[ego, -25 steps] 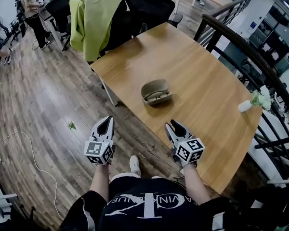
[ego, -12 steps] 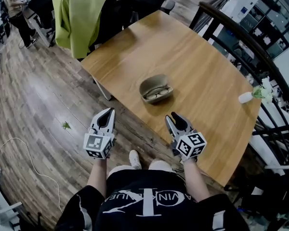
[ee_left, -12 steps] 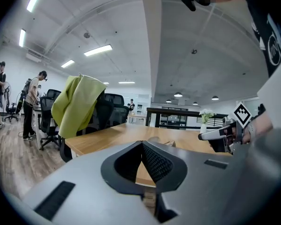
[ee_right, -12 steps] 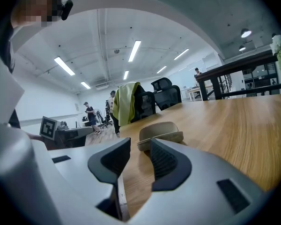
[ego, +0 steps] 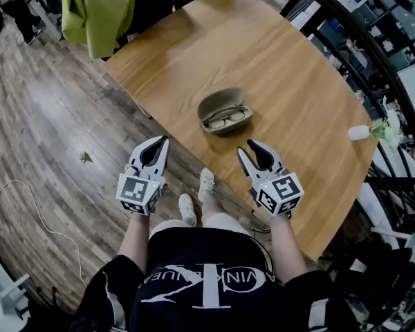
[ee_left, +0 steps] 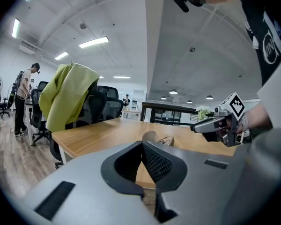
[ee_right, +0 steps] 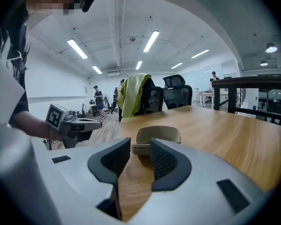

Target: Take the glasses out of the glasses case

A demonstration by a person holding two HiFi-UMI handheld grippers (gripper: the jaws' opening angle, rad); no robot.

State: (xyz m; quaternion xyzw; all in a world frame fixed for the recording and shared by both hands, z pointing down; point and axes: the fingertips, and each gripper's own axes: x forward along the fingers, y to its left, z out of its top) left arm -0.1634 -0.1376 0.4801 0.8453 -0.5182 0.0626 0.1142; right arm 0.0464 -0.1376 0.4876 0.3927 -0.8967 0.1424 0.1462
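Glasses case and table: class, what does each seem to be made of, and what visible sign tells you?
Glasses case: looks like a stiff shell with a matte olive-tan covering, perhaps faux leather or fabric. It holds its domed shape and shows no shine, but the exact material is unclear.
Table: wood or wood-look laminate with a smooth satin finish, shown by its grain streaks and soft sheen.

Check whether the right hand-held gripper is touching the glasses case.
Apart. The head view shows bare table between the right hand-held gripper and the glasses case; the right gripper view shows the case lying beyond its open jaws.
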